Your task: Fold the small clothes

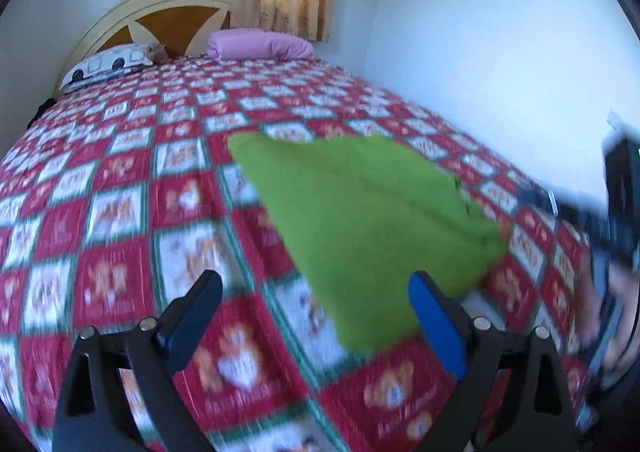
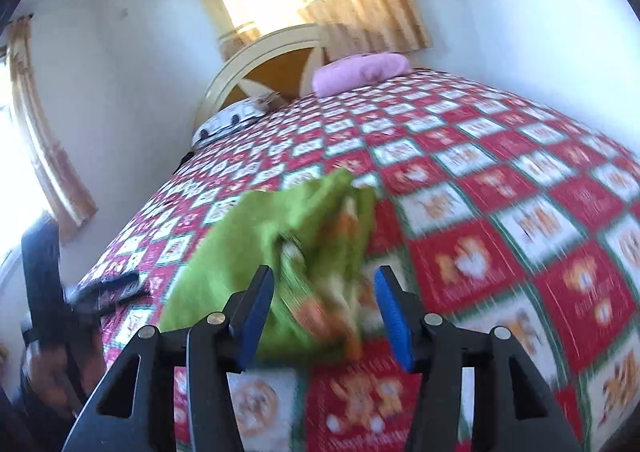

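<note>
Your left gripper (image 1: 316,316) and right gripper (image 2: 324,316): black angular frames, silver round screws, blue ribbed finger pads (image 2: 394,318).

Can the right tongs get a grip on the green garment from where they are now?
Probably yes. The right tongs are open with the green garment bunched right between and ahead of the pads, nothing else in the way on the bedspread. The picture is blurred, so contact is unclear.

Left claw (image 1: 316,316) wide apart, right claw (image 2: 324,316) parted, both empty
</note>
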The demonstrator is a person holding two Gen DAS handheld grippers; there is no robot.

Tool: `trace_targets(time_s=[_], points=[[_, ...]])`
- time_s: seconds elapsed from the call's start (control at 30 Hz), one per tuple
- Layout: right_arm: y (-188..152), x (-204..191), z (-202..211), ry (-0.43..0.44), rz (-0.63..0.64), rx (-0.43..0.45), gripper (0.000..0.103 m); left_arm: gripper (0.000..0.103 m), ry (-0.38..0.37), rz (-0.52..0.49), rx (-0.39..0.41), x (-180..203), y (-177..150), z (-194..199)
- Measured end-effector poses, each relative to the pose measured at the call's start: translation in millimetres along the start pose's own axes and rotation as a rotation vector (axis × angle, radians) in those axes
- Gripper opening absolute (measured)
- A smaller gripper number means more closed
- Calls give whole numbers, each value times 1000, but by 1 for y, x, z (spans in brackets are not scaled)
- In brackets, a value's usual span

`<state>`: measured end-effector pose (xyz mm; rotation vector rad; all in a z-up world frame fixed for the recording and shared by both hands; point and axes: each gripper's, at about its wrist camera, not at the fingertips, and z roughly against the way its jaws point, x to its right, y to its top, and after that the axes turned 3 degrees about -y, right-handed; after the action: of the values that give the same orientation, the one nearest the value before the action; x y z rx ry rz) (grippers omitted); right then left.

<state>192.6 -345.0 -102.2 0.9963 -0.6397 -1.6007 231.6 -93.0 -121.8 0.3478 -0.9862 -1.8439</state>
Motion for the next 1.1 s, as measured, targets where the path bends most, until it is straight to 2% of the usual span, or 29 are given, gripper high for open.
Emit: trace_targets(time_s=[0.03,0.13,0.17,0.2,0.23,0.3,0.37,0.43,0.53,0.63,0.8,0.83,0.87,0.93,1.03,1.1], points=[[9,-2,-12,28,-1,-21,53,97,-9,-7,-10,4,-4,-3],[28,-2,-69,81,-40,-185,52,97,-14,-28,-38,17,-16,-11],[31,0,-85,90,-62,-226,44,97,-13,-28,-41,18,-18,-14],[34,2,-94,68,-58,-241,14,97,-5,-25,-44,19,-18,-16],[40,4,-91,1,-35,-196,14,97,9,-14,-46,18,-18,-16],[43,11,-80,-45,-37,-138,14,97,9,10,-37,13,-19,-14],[36,17,-83,-60,-46,-173,14,97,8,21,-37,11,-19,-15],[21,18,-93,-92,2,-215,14,97,3,26,-36,13,-19,-17],[11,22,-96,-65,-5,-202,15,97,4,-2,-38,23,-19,-23],[10,25,-99,-54,-32,-204,16,99,74,-17,-39,24,-16,-34],[9,21,-101,-68,9,-209,16,101,176,69,-85,-2,-23,-45],[8,20,-102,-72,14,-210,16,101,206,124,-75,-13,-25,-40],[6,20,-103,-77,20,-217,16,103,188,199,-68,-28,-28,-35],[2,19,-105,-83,30,-218,16,103,148,273,-92,-44,-34,-34],[0,17,-105,-96,48,-211,16,103,174,231,-102,-35,-36,-30],[1,20,-100,-89,41,-210,16,102,140,223,-114,-26,-42,-23]])
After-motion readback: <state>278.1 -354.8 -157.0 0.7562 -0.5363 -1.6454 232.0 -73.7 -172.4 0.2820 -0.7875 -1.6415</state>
